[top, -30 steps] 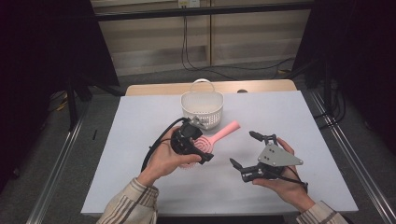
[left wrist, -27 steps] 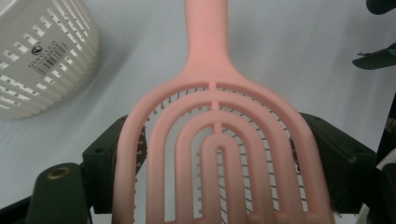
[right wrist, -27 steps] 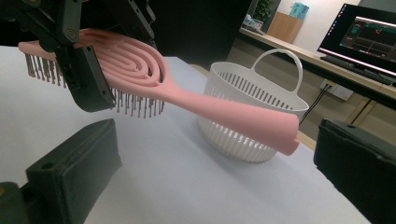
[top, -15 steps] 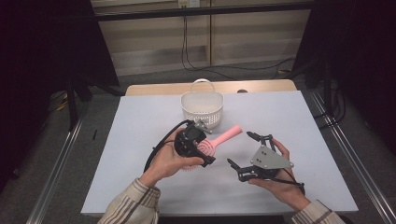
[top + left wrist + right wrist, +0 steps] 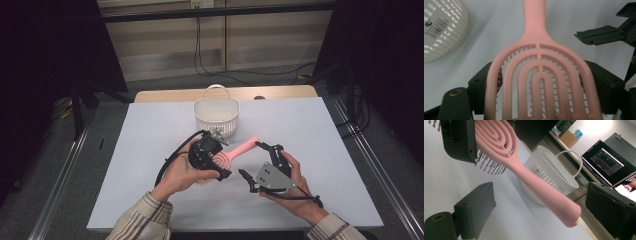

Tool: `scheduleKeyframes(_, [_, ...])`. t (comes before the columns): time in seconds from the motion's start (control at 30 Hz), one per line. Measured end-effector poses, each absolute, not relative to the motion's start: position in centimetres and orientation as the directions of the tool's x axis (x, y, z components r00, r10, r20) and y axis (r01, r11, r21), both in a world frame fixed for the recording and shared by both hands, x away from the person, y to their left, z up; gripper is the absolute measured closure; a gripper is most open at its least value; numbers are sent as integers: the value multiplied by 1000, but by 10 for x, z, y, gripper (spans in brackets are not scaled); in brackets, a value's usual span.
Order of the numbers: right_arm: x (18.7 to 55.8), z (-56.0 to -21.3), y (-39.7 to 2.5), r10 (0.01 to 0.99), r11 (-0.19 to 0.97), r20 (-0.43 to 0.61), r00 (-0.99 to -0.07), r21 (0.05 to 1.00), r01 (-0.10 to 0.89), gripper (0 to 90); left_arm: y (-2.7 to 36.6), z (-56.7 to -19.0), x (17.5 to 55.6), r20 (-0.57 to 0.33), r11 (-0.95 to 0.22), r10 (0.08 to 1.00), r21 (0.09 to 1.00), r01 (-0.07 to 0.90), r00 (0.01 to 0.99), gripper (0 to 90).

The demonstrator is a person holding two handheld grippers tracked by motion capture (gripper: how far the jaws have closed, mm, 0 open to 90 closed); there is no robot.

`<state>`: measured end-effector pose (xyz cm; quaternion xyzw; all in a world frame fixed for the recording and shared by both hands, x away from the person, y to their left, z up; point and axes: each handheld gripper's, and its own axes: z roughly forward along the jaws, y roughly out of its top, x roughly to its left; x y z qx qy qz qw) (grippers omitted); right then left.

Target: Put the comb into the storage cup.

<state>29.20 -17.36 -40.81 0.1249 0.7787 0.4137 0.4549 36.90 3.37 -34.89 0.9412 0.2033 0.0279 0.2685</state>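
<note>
The pink hairbrush [image 5: 235, 152] is clamped by its vented head between the jaws of the left gripper [image 5: 216, 161], held above the white table [image 5: 325, 130]. Its handle extends between the spread, empty jaws of the right gripper [image 5: 252, 165]. The white basket [image 5: 216, 116] stands just beyond.

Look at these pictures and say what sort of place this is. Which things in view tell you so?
Probably a lab or workshop set up for recording, not a home. A white table stands inside a metal frame with dark curtains at the sides, cables hang behind it, and computer screens glow in the background.
</note>
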Motion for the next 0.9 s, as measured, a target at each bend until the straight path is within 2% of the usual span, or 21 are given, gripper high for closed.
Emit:
scheduleKeyframes(0.3, [293,-409,-166,504,707,-707,-495,668,-234,119,33,-348,367,-55,-779,386,516,357,921,198])
scheduleKeyframes(0.63, [292,-411,-155,384,795,-832,-401,519,-315,166,33,-347,365,-57,-790,380,499,356,923,198])
scheduleKeyframes(0.9, [290,-411,-148,308,829,-885,-350,430,-358,238,32,-347,364,-56,-792,379,497,355,924,198])
